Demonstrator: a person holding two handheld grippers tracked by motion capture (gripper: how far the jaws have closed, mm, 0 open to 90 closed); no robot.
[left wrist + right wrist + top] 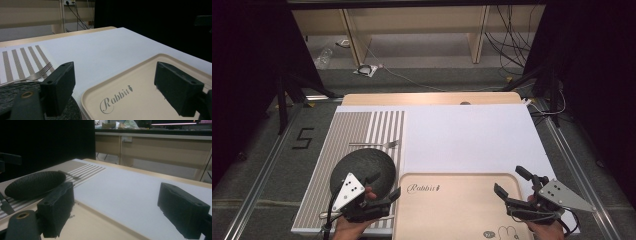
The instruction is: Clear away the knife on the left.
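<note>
Both jaws gape empty: left gripper (384, 187) hides the dark plate's (369, 161) near edge; right gripper (510, 183) overlaps the tray's (452, 210) corner.

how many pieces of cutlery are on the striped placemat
2. A fork lies across the placemat just beyond the dark plate. A second utensil pokes out near the front edge, mostly covered by the left tool; more may be hidden.

Left gripper (384, 187) at seven o'clock and right gripper (512, 182) at five o'clock, both jaws spread wide, empty.
</note>
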